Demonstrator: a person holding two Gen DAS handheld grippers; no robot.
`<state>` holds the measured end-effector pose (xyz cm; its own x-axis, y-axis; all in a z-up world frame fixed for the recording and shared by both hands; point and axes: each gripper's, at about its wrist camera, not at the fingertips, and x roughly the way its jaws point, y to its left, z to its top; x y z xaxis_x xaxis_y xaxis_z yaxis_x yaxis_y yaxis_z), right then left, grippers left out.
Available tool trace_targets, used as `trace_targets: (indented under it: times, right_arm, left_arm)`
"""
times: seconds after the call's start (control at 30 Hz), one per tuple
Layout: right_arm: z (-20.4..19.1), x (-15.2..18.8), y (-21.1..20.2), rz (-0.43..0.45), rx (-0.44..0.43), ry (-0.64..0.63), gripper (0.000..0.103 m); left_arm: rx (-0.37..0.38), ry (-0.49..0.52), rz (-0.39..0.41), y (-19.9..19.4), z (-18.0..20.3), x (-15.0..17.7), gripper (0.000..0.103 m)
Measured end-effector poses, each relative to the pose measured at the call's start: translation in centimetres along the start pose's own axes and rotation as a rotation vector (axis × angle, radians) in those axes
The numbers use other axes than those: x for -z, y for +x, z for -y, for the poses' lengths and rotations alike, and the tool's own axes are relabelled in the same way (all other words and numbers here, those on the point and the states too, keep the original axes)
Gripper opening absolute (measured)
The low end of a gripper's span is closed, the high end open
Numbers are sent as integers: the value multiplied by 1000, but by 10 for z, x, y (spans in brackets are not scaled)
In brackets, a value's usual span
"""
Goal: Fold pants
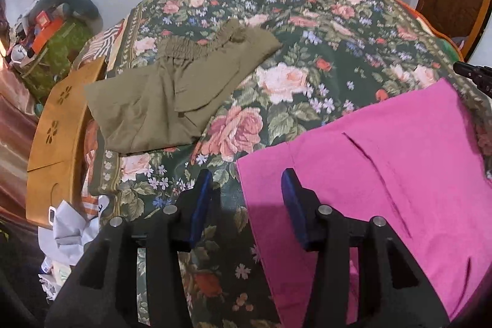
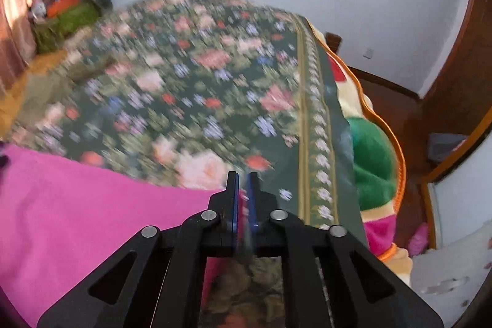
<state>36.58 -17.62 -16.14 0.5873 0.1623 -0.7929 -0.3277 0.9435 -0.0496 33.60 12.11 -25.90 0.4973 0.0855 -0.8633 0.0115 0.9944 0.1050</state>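
Floral bedspread [image 1: 307, 29] fills both frames; pink pants [image 1: 384, 168] lie lower right, thin, limp and light. Right gripper [image 2: 243, 192] pinches their edge nearly closed, while left gripper [image 1: 247, 199] gapes wide, best taking the near corner.

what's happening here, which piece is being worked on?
A person with two handheld grippers is folding the pink pants on the floral bedspread. The right gripper is shut on the pink fabric's edge; that view is motion-blurred. The left gripper is open over the pants' corner, holding nothing. Olive pants lie folded further back.

Magenta pants [image 1: 384, 174], olive-green pants [image 1: 172, 91], dark green bedspread [image 1: 307, 29] with pink roses.
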Motion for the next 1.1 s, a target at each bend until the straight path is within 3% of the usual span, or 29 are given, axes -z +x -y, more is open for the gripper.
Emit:
trace_targets:
  times: [0.1, 0.17, 0.2, 0.27, 0.37, 0.57, 0.7, 1.1]
  right_arm:
    - [-10, -10, -14, 19, -98, 29, 9]
    - [-22, -15, -19, 8, -175, 46, 20]
    - [-31, -18, -20, -5, -230, 49, 30]
    - [-46, -18, -21, -18, -290, 43, 47]
    - [-72, -17, -17, -49, -359, 23, 69]
    - [-108, -3, 21, -215, -421, 0, 71]
    - [-121, 14, 42, -338, -408, -74, 71]
    - [-113, 53, 18, -352, -436, -131, 81]
  left_arm:
    - [9, 13, 36, -14, 4, -7, 48]
    - [23, 33, 64, -25, 11, -14, 50]
    - [31, 38, 68, -27, 14, -16, 53]
    - [68, 39, 72, -30, 19, -22, 75]
    - [113, 26, 39, -23, 27, -29, 83]
    - [130, 22, -62, 8, 34, -25, 83]
    - [135, 43, -126, 25, 38, -18, 84]
    - [112, 78, -115, 17, 45, 3, 91]
